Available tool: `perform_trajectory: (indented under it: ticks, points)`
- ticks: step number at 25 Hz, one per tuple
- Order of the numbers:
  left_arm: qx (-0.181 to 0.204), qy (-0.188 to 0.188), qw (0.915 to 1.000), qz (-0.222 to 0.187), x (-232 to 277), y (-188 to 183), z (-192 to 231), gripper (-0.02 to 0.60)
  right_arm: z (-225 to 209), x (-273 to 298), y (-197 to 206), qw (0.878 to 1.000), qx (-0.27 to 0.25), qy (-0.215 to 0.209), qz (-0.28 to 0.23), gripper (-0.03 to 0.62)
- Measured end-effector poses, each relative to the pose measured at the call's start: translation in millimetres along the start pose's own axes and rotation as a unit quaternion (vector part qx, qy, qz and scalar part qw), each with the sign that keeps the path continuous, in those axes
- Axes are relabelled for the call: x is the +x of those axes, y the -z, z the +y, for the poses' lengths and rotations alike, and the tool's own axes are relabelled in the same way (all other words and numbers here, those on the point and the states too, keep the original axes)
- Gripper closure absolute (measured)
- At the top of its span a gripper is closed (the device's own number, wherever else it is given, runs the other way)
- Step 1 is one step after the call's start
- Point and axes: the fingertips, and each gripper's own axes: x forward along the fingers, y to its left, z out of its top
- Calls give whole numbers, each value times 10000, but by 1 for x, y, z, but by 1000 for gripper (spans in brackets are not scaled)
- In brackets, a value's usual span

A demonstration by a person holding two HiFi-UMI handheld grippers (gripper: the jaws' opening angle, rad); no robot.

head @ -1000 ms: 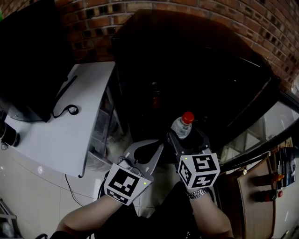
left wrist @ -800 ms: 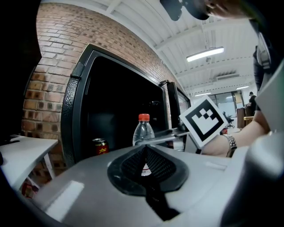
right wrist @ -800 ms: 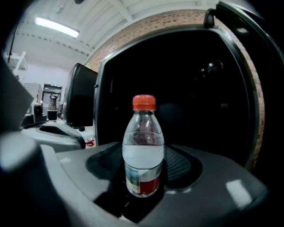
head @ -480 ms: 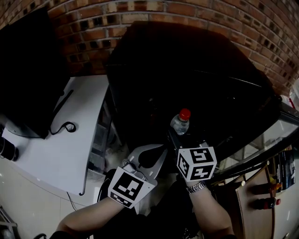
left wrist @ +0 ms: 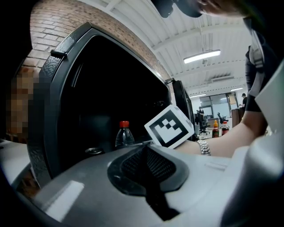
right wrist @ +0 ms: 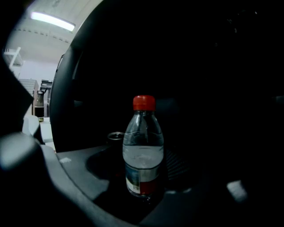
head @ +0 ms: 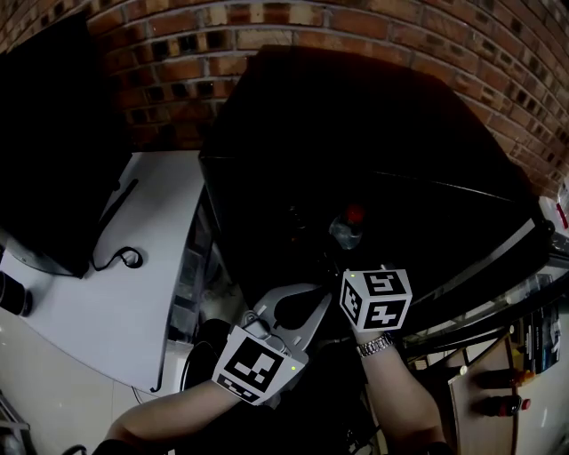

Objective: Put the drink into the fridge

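Right gripper view: right gripper (head: 348,253) jaws clamp the clear red-capped plastic water bottle (right wrist: 143,150) upright between them, for standing inside the black fridge (head: 382,133); left gripper (left wrist: 146,173) jaws closed, empty.

A: Bottle (right wrist: 143,150), what was it made of?
B: Clear plastic, glossy. Red cap (right wrist: 144,103) looked plastic too, smooth.
A: Brick wall (head: 293,18) & table (head: 107,284)?
B: Wall was rough, matt. Table was smooth, white.
A: Left hand-held gripper (left wrist: 146,153)?
B: Grey matt plastic w/ dark meshed pads (left wrist: 133,166). Watch band (left wrist: 204,147) was shiny metal. Fridge frame (left wrist: 53,88) had a dark sheen.
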Motion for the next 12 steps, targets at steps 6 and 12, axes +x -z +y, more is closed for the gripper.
perform_trajectory:
  ticks: [6,12]
  points:
    - [-33,-3,10000,14,9,1,11,577,-5,21,5,10000,22,-12,82,312]
    - [-67,-47,10000,12,13,2,20,577,-8,35,12,9998,17,-51,174,309]
